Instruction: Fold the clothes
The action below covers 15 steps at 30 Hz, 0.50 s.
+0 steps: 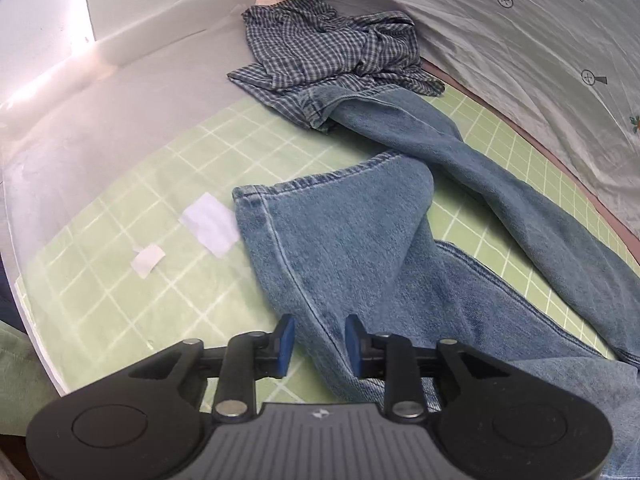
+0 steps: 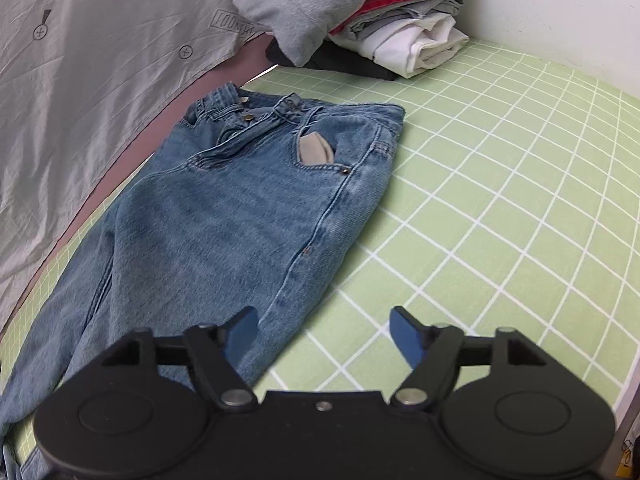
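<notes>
Left claw (image 1: 319, 346) parted by a modest gap, blue pads either side of a jeans (image 1: 344, 264) leg seam, not visibly pinching it. From there toward 12 o'clock, one denim leg folded back on itself with its hem uppermost; toward 2 o'clock, the other leg stretched long across the green grid mat (image 1: 120, 280). At 10 o'clock, two white paper scraps (image 1: 210, 224) lying on the mat just beside the folded leg. Farther out at 12 o'clock, a crumpled blue checked shirt (image 1: 320, 52), touching the far leg end. Along 1 to 3 o'clock, a grey plastic sheet (image 1: 520, 60) printed with arrows and crossed circles, lettering reading "HERE", seen reversed.

Right claw (image 2: 322, 336) spread wide, holding nothing, hanging over the mat edge of the jeans (image 2: 240, 208). Toward 11 o'clock, waistband, fly button and a front pocket with pale lining showing. At 12 to 1 o'clock, a stack of folded clothes (image 2: 400, 32): grey, red, white, black. At 10 o'clock, the same sheet with boxed lettering too distorted to read.
</notes>
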Each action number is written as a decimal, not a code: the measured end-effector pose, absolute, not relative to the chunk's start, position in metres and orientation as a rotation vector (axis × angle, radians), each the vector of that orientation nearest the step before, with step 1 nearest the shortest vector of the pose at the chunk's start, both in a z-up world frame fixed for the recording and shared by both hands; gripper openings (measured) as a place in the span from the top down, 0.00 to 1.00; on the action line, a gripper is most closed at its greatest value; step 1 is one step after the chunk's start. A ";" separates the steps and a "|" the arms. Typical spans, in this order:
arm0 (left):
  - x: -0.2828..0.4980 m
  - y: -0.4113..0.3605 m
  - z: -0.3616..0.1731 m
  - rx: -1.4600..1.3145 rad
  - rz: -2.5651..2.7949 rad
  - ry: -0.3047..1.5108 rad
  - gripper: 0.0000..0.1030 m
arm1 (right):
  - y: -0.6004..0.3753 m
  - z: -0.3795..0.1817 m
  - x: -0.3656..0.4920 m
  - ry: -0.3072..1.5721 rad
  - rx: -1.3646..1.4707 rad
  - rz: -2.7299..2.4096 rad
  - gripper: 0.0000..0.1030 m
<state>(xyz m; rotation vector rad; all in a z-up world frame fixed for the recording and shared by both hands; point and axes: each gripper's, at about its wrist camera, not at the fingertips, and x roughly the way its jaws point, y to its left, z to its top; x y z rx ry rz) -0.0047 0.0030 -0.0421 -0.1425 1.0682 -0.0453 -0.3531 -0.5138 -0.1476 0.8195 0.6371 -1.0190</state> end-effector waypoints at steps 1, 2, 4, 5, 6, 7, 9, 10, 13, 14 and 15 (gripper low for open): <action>-0.003 0.008 -0.043 -0.150 -0.029 1.067 0.55 | -0.511 -0.150 -0.350 0.636 0.824 -1.000 0.00; -0.002 0.013 -0.044 -0.158 -0.014 1.067 0.49 | -0.509 -0.152 -0.347 0.641 0.827 -0.984 0.00; 0.002 0.022 -0.047 -0.172 0.015 1.067 0.38 | -0.501 -0.158 -0.335 0.675 0.792 -0.975 0.00; 0.004 0.026 -0.048 -0.178 0.027 1.068 0.33 | -0.497 -0.159 -0.329 0.693 0.765 -0.972 0.00; 0.006 0.030 -0.051 -0.183 0.033 1.070 0.31 | -0.492 -0.160 -0.323 0.708 0.732 -0.967 0.00; 0.010 0.032 -0.053 -0.187 0.035 1.074 0.30 | -0.488 -0.161 -0.318 0.721 0.705 -0.962 0.00; 0.018 0.036 -0.058 -0.192 0.039 1.079 0.30 | -0.482 -0.163 -0.310 0.743 0.679 -0.952 0.00; 0.022 0.037 -0.061 -0.191 0.039 1.082 0.30 | -0.479 -0.165 -0.307 0.754 0.684 -0.946 0.00; 0.037 0.036 -0.069 -0.168 0.034 1.091 0.30 | -0.476 -0.170 -0.301 0.782 0.710 -0.944 0.00; 0.043 0.036 -0.071 -0.161 0.030 1.093 0.30 | -0.473 -0.171 -0.298 0.798 0.698 -0.946 0.00; 0.049 0.035 -0.074 -0.158 0.024 1.093 0.30 | -0.471 -0.172 -0.296 0.814 0.686 -0.948 0.00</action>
